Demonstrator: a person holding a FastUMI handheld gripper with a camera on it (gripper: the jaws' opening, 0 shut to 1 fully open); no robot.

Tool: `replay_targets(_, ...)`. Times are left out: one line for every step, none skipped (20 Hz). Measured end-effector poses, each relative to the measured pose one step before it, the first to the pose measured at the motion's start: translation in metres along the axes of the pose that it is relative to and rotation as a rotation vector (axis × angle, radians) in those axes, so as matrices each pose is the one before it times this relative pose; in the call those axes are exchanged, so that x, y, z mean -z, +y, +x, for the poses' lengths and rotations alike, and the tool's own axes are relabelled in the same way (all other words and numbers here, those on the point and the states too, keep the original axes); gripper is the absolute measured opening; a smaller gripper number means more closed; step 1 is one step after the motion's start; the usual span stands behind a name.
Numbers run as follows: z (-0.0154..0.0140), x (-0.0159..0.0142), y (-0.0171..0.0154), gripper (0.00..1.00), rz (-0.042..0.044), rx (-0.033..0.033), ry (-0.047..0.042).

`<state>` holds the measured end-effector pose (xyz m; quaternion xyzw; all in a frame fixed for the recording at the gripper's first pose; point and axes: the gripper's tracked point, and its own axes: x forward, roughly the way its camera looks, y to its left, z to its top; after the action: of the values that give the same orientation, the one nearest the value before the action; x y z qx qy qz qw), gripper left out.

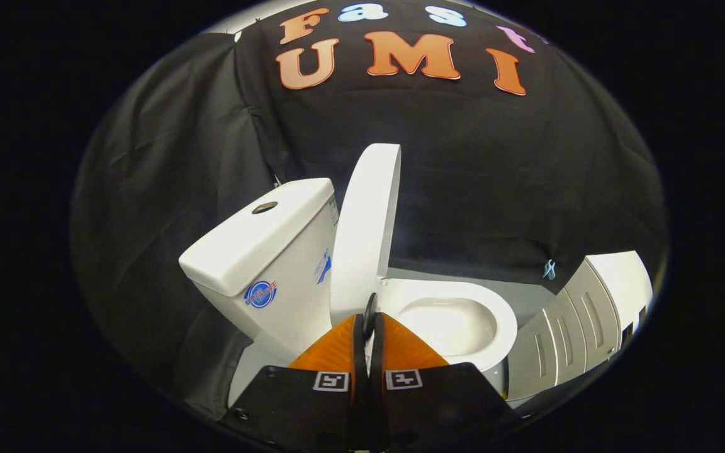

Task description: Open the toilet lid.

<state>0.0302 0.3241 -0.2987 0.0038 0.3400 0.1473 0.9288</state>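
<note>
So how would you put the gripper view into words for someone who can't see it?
A white toilet's lid stands raised beside the cistern, leaving the bowl open. The gripper fingers are closed together just before the lid's lower edge; a grey cabinet stands beyond.

Black creased cloth wall (167,189) fills the back; grey floor (526,299) lower right, beside a pale slatted cabinet (579,321).

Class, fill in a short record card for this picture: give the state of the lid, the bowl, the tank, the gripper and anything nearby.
lid: white plastic toilet lid raised upright, beside the tank
bowl: white ceramic toilet bowl uncovered, just beyond the fingers
tank: white ceramic cistern with a round button on top
gripper: gripper with fingers close together, at the lid's lower edge; grip unclear
nearby: white slatted cabinet beside the bowl
</note>
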Motion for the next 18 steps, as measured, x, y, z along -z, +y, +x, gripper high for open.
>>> replay_targets(0.00017,-0.00064,0.00397,0.08,-0.00414,-0.00013,-0.00035)
replay_targets(0.00147,0.00051,0.00358,0.07,-0.00414,-0.00042,-0.00043)
replay_targets(0.00095,-0.00073,0.00443,0.08,-0.0032,-0.00212,0.00007)
replay_targets(0.0001,0.00014,0.00341,0.08,-0.00209,-0.00087,-0.00035)
replay_targets(0.00044,0.00052,0.00365,0.08,-0.00415,0.00129,-0.00416)
replay_targets(0.00015,-0.00094,0.00259,0.08,-0.00824,0.00386,-0.00552)
replay_targets(-0.00056,-0.00102,0.00262,0.08,-0.00927,0.00437,-0.00274)
replay_targets(0.00056,-0.00026,0.00309,0.08,-0.00426,0.00251,-0.00333)
replay_targets(0.00056,-0.0006,0.00361,0.08,-0.00091,0.00079,-0.00169)
replay_targets(0.00178,-0.00043,0.00392,0.08,-0.00182,-0.00151,-0.0007)
replay_targets(0.00134,0.0002,0.00413,0.08,-0.00621,-0.00044,-0.00279)
replay_targets(0.00008,-0.00034,0.00246,0.08,-0.0099,0.00291,-0.00207)
replay_targets(0.00144,-0.00014,0.00298,0.08,-0.01068,0.00387,-0.00268)
replay_targets(0.00127,0.00032,0.00321,0.08,-0.01105,0.00236,-0.00224)
replay_targets(0.0004,-0.00099,0.00347,0.08,-0.00647,-0.00346,-0.00303)
replay_targets(0.00046,-0.00098,0.00427,0.08,-0.00253,-0.00578,-0.0003)
replay_targets(0.00092,-0.00039,0.00303,0.08,-0.00418,-0.00493,0.00097)
replay_targets(0.00062,-0.00138,0.00243,0.08,-0.00612,-0.00067,-0.00081)
